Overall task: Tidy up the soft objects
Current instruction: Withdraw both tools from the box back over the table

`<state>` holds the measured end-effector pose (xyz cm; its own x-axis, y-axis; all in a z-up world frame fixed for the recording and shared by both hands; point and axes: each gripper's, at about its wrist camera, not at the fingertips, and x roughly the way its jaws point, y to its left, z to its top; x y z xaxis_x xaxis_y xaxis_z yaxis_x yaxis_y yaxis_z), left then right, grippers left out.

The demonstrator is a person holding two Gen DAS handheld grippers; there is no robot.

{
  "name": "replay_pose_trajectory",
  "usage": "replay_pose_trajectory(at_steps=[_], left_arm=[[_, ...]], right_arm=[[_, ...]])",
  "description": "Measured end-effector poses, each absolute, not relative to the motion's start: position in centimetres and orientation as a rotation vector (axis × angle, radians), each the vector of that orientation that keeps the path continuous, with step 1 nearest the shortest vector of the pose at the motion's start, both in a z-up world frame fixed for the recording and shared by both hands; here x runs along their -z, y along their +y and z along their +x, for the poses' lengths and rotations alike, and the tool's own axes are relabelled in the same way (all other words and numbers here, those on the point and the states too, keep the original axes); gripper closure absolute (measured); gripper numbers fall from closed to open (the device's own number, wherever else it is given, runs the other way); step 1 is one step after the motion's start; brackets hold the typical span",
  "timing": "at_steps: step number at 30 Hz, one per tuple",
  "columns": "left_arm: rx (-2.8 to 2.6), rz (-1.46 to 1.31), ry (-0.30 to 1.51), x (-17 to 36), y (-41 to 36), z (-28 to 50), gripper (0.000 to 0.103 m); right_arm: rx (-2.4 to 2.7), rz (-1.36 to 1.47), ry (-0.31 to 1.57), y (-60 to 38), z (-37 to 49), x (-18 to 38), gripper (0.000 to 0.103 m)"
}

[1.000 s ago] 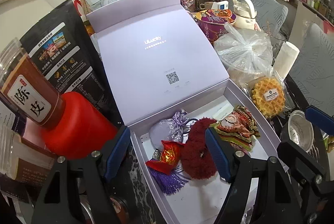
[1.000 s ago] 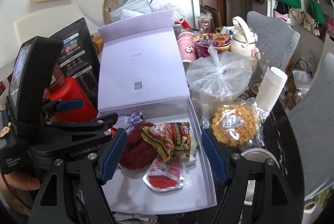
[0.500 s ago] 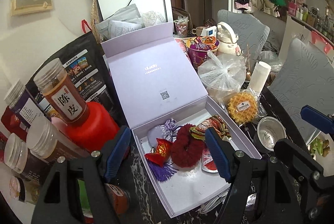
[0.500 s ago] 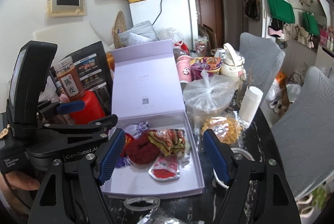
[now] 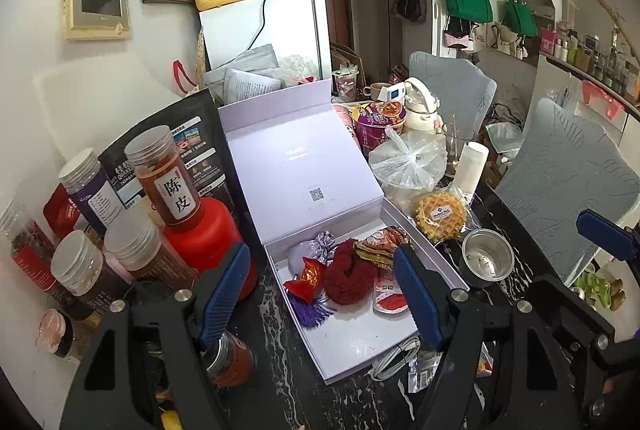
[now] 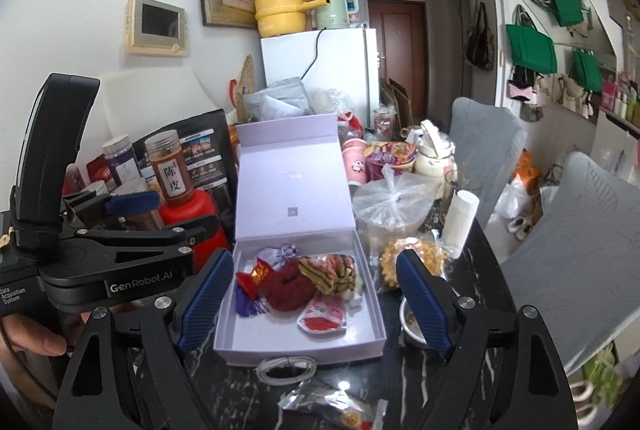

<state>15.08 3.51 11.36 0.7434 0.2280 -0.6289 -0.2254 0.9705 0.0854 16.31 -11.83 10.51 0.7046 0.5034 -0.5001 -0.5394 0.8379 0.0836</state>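
An open lilac box point(image 5: 352, 346) point(image 6: 376, 326) sits on the dark marble table, lid upright. Inside lie a dark red fluffy scrunchie point(image 5: 350, 274) point(image 6: 290, 288), a red pouch with purple tassel point(image 5: 306, 276) point(image 6: 250, 280), a lilac sachet point(image 5: 304, 252) point(image 6: 276, 256), a striped snack bag point(image 5: 378, 244) point(image 6: 330, 270) and a red-and-white sachet point(image 5: 388, 298) point(image 6: 322, 316). My left gripper point(image 5: 322, 290) is open and empty, well above the box's near edge. My right gripper point(image 6: 312, 300) is open and empty, held high before the box.
Jars and a red bottle point(image 5: 200, 234) crowd the left. A tied plastic bag point(image 5: 408, 161), wrapped waffle point(image 5: 440, 216) and steel cup point(image 5: 486, 262) stand right of the box. A white cable point(image 6: 286, 368) and foil packet point(image 6: 340, 408) lie at the front edge.
Both grippers have pulled back and up away from the box, so the box looks smaller and more of the table and room shows. The contents have not moved.
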Motion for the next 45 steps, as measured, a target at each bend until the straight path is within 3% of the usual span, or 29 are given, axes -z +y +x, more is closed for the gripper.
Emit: replay_pose_trajectory(at_steps=[22,45], left_arm=[[-0.137,0.019,0.635,-9.5,-0.4,6.9,0.029],[0.096,-0.056,0.791,-0.5,-2.4,7.9,0.029]], right_arm=[[-0.521,-0.07,0.515,-15.9,7.7,-8.7,0.013],[-0.441,0.014,0.654,-19.2,6.8,-1.4,0.011]])
